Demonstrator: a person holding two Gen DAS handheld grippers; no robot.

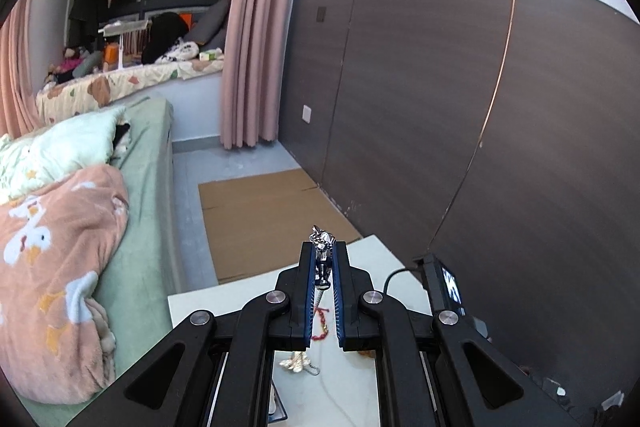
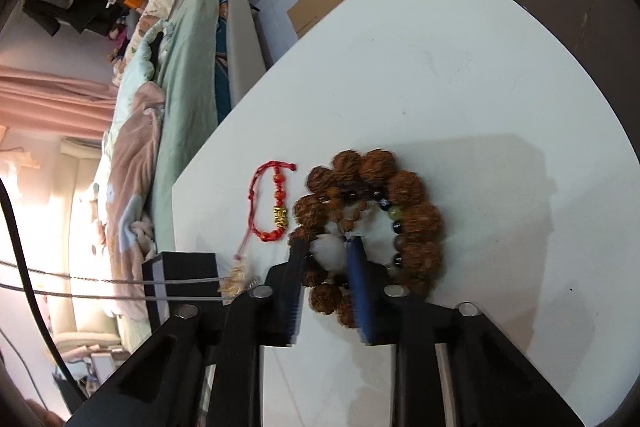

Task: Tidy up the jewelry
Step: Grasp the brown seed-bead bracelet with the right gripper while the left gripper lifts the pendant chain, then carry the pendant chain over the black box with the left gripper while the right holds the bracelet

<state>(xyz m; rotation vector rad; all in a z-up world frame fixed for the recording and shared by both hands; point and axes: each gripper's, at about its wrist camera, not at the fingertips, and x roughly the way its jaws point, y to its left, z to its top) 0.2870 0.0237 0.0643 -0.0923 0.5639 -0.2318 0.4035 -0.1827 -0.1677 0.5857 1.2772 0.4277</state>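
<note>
Silver pendant (image 1: 322,247) pinched in left tool (image 1: 324,247); right tool (image 2: 328,247) clamped around white bead (image 2: 329,254).

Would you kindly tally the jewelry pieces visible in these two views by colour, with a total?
Silver: 1, the silver metal pendant on a chain held in the left hand-held gripper
Red: 1, the red cord bracelet with gold charm
Brown: 1, the brown rough-bead bracelet
Dark and green: 1, the small glossy-bead bracelet
Gold: 1, the pale gold ornament
Total: 5
</note>
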